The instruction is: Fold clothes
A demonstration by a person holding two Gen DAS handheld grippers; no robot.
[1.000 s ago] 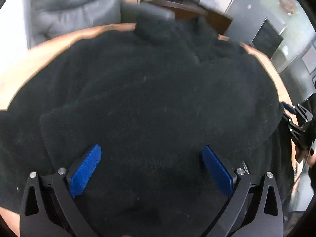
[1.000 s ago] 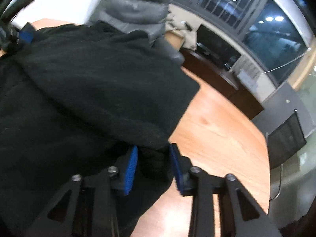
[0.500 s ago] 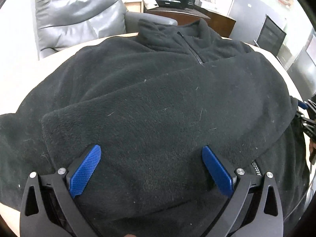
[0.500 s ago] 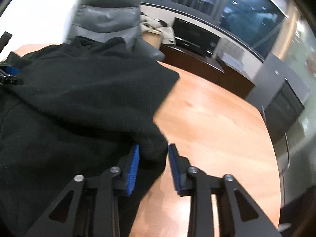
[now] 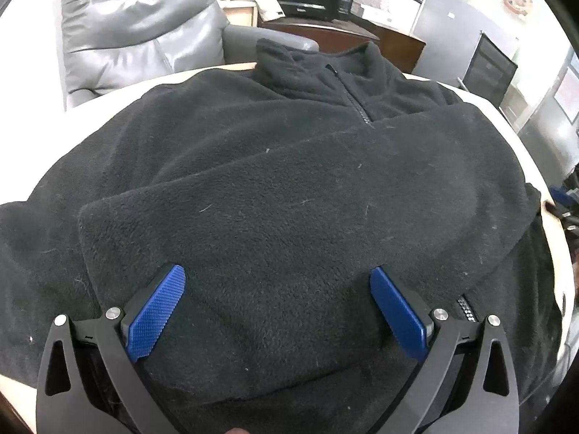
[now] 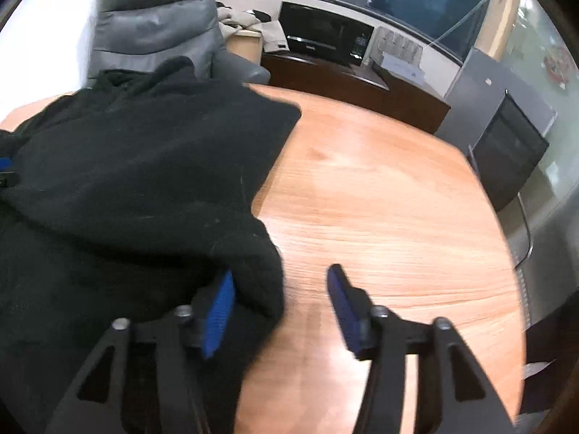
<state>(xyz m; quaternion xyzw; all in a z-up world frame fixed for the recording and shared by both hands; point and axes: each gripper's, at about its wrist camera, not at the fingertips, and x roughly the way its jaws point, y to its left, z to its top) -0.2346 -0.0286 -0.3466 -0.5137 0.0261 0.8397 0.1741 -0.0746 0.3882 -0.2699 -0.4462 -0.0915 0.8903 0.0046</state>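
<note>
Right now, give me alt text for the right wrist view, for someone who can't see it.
The right gripper hangs open at the edge of a black fleece lying on a wooden table. A grey chair and a microwave stand behind.

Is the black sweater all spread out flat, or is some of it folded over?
Partly folded. One sleeve lies across the chest of the black sweater, below the zipper.

Bare table [image 6: 380, 199] right of fleece [image 6: 144, 181]; chair [image 6: 155, 25] behind.

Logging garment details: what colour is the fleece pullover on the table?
Plain black fleece pullover, no pattern; clearest in the left wrist view.
</note>
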